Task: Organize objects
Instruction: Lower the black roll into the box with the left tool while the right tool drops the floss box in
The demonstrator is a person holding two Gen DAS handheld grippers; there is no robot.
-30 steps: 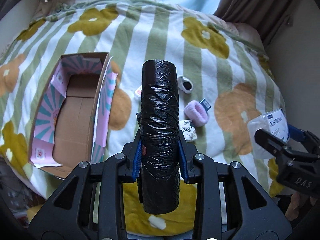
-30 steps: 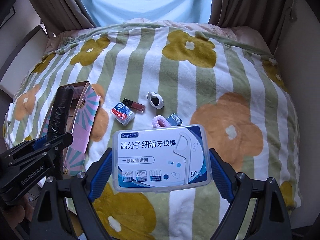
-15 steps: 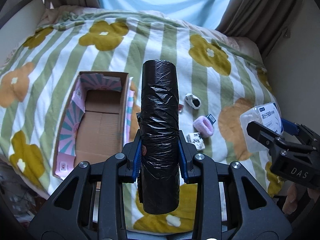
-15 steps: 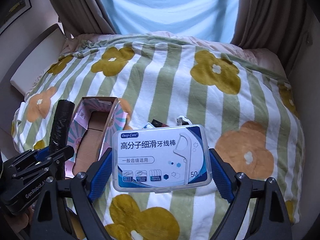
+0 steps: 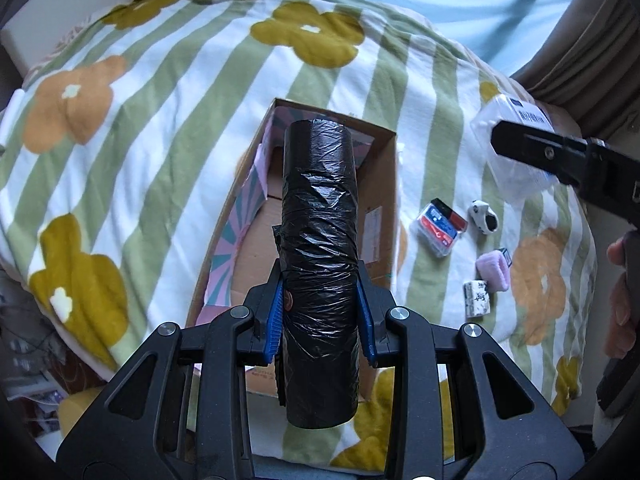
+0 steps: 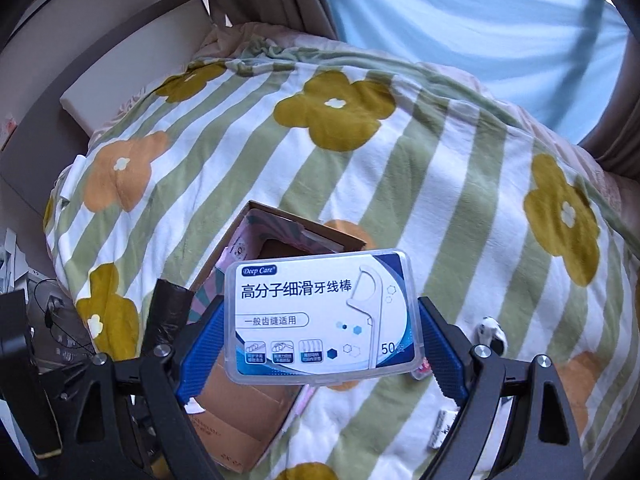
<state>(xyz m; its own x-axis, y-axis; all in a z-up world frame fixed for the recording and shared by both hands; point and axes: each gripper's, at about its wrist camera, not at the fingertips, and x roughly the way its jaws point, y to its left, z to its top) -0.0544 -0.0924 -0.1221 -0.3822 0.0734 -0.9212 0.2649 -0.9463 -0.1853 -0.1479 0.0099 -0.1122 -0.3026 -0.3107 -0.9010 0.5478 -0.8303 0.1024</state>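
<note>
your left tongs [image 5: 320, 320] grip the black bag roll [image 5: 318, 248], now carried over the open cardboard box [image 5: 384, 184]; right tongs [image 6: 320, 344] clamp the floss pick case [image 6: 320, 316], now hovering beside that box, so both look ready to drop in

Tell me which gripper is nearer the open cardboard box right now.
Left. The left gripper holds the black bag roll directly above the cardboard box; the right gripper, holding the floss pick case, sits off its right side.

Black bag roll [image 5: 318, 264] and clear floss-pick case [image 6: 322, 316] above open cardboard box [image 5: 376, 220] on the bedspread
</note>
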